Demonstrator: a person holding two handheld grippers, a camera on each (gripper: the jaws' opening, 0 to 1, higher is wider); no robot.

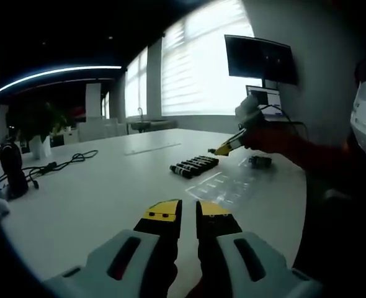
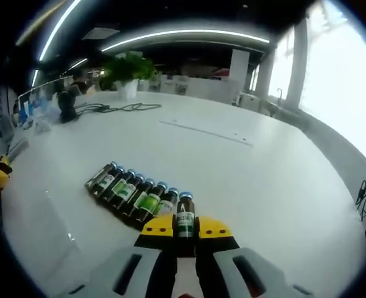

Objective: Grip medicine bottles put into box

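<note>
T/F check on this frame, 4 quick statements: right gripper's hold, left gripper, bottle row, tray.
1. The right gripper is shut on a medicine bottle. True.
2. The left gripper holds a bottle. False: nothing sits between its fingers.
3. The row of bottles stands upright. False: they lie on their sides on the white table.
4. A clear plastic tray lies near the row. True.

Your smooth white table [image 2: 232, 180] with a soft sheen, dark glossy glass-looking medicine bottles [image 2: 133, 194] at nine o'clock of your right gripper [image 2: 185, 228], its yellow tips matt plastic, clear shiny plastic box [image 1: 223, 184] at one o'clock of your left gripper [image 1: 188, 214]
</note>
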